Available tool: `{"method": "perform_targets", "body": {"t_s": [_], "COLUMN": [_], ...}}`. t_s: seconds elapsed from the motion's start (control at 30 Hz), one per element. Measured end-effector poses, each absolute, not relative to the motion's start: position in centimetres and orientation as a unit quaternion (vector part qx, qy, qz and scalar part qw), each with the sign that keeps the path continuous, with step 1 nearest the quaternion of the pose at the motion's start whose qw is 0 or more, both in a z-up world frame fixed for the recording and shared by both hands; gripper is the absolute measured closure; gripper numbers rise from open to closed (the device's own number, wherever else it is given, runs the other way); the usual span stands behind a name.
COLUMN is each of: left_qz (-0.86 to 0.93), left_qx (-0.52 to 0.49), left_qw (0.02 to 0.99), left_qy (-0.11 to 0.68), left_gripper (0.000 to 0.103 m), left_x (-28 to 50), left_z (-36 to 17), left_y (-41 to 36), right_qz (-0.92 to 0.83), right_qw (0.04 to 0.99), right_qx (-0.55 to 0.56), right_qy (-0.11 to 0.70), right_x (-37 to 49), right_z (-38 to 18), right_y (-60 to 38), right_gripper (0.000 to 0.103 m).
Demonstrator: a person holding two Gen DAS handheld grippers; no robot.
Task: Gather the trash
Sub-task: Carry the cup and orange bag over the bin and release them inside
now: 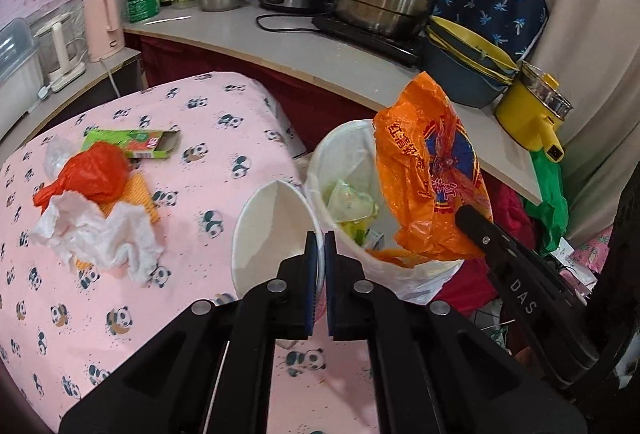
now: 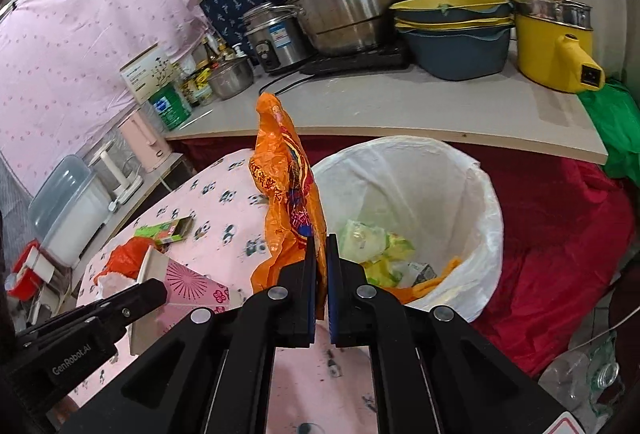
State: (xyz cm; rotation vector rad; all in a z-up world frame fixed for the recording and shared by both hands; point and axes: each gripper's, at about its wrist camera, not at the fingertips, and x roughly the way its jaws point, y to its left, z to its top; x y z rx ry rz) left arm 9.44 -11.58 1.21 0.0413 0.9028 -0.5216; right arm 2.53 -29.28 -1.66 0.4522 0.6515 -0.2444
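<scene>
Trash is split between what is already gripped and what is left on the panda-print cloth (image 1: pixel 168 274). An orange plastic bag (image 2: pixel 292 194) is pinched in the nearly closed jaws of the right gripper (image 2: pixel 321 282) and is held over the rim of the white-lined bin (image 2: pixel 480 202); it is judged light, limp and slippery, best held by a bunched fold. A white paper cup (image 1: pixel 272 234) is clamped by its rim in the narrow jaws of the left gripper (image 1: pixel 321 282), just beside the bin; it is judged light and easily crushed. A crumpled tissue (image 1: pixel 100 230), a red bag (image 1: pixel 92 174) and a green box (image 1: pixel 132 143) lie well apart from the bin. A grey counter (image 2: pixel 400 114) crowded with pots is seen behind the bin, and the two grippers are close together at its mouth.
</scene>
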Motion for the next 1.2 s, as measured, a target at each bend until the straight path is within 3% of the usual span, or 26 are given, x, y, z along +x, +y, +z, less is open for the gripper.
{"method": "perform_targets", "body": {"t_s": [0.53, 0.57, 0.6, 0.67, 1.2], "left_qz": [-0.351, -0.350, -0.345, -0.331, -0.263], "left_qx": [0.042, 0.040, 0.039, 0.037, 0.033], "left_qw": [0.836, 0.833, 0.832, 0.837, 0.861], "left_qy": [0.419, 0.426, 0.433, 0.435, 0.434], "left_gripper": [0.098, 0.091, 0.077, 0.067, 0.065], "left_x": [11.3, 11.7, 12.1, 12.6, 13.7], "left_z": [0.5, 0.2, -0.1, -0.5, -1.4], "left_y": [-21.9, -22.1, -22.4, -22.3, -18.2], "right_qz": [-0.185, -0.185, -0.185, -0.186, -0.159], "right_qw": [0.894, 0.893, 0.892, 0.891, 0.891], "right_qx": [0.259, 0.261, 0.262, 0.263, 0.247], "right_qy": [0.315, 0.317, 0.319, 0.320, 0.346], "right_x": [0.3, 0.4, 0.5, 0.6, 4.3], "right_z": [-4.1, -4.4, -4.5, -4.7, -6.1], "right_y": [-36.2, -36.4, -36.5, -36.5, -35.3], "right_gripper": [0.098, 0.098, 0.098, 0.098, 0.093]}}
